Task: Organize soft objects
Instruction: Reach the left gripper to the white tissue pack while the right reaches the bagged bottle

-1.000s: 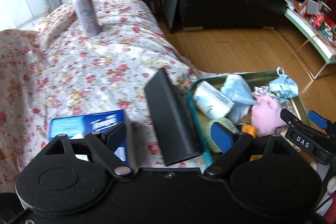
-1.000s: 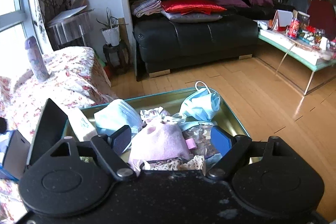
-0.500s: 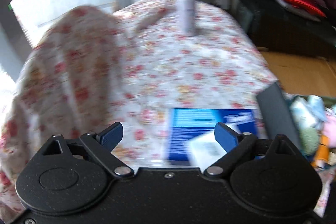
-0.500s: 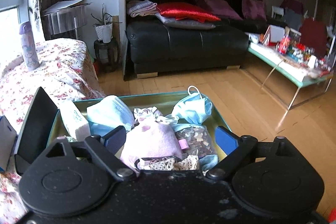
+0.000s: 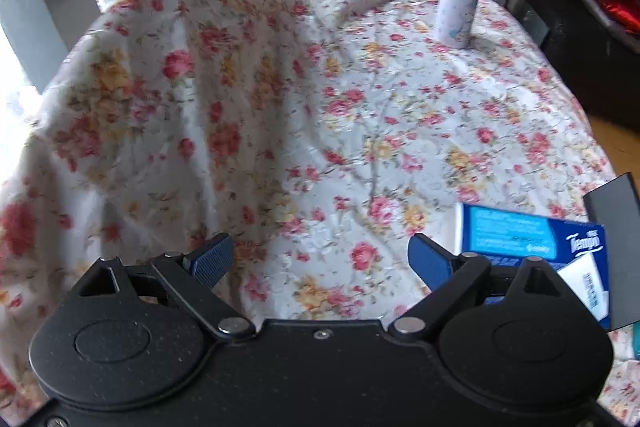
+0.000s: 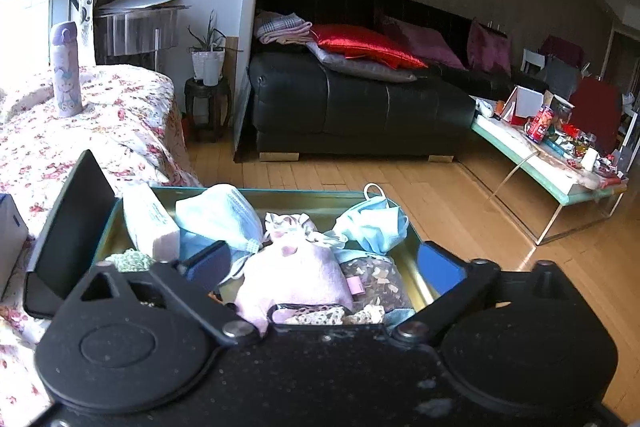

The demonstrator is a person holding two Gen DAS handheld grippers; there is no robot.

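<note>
1. The left gripper (image 5: 320, 259), fingers spread and empty, faces bare floral tablecloth (image 5: 360, 131), likely scouting space.
2. The right gripper (image 6: 326, 263), fingers released, hovers over the pink drawstring pouch (image 6: 296, 275) in the green metal tray (image 6: 420, 287) at the table's edge.

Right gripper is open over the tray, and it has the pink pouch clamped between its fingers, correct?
Not quite. In the right wrist view the right gripper is open over the tray, but the pink pouch lies loose between the spread fingers, not clamped.
</note>
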